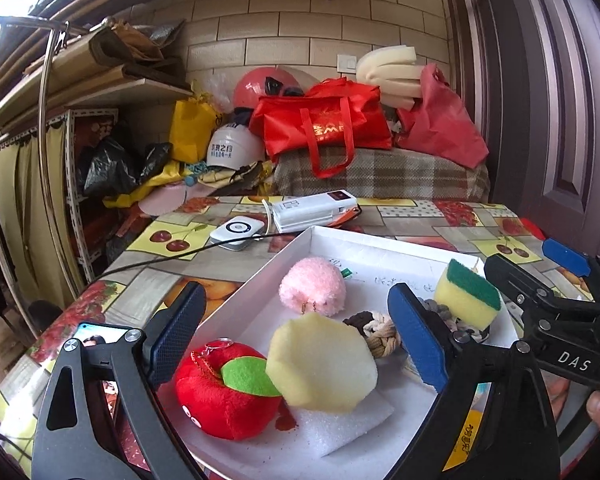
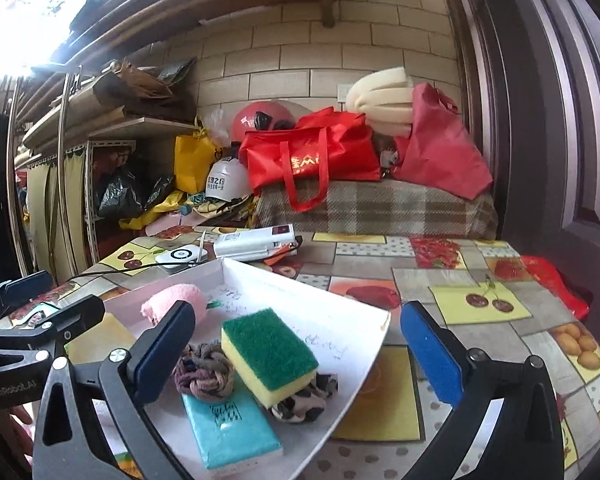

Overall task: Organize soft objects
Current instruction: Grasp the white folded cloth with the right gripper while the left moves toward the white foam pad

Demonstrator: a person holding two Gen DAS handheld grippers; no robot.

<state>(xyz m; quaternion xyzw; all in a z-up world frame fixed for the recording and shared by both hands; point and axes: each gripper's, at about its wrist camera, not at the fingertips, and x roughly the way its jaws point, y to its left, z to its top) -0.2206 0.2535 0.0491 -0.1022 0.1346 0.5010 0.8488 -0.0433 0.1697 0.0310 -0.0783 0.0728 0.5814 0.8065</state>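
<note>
A white tray (image 1: 260, 276) on the fruit-print table holds the soft things. In the left wrist view my left gripper (image 1: 296, 340) is open. A pale yellow foam piece (image 1: 322, 364) lies between its fingers on a white foam sheet (image 1: 340, 420), and neither pad presses it. Beside it are a red plush apple (image 1: 224, 392), a pink pompom (image 1: 312, 286) and a braided rope knot (image 1: 374, 332). My right gripper (image 2: 296, 354) is open above a green-topped yellow sponge (image 2: 268, 344). The sponge rests on a leopard scrunchie (image 2: 304, 400), by a teal tissue pack (image 2: 232, 428).
A white power bank (image 1: 312, 208), a small white device (image 1: 238, 232) and a black cable lie beyond the tray. A phone (image 1: 96, 336) sits at the table's left edge. Red bags (image 1: 324, 124) and helmets pile up behind. A dark door (image 2: 560, 120) stands on the right.
</note>
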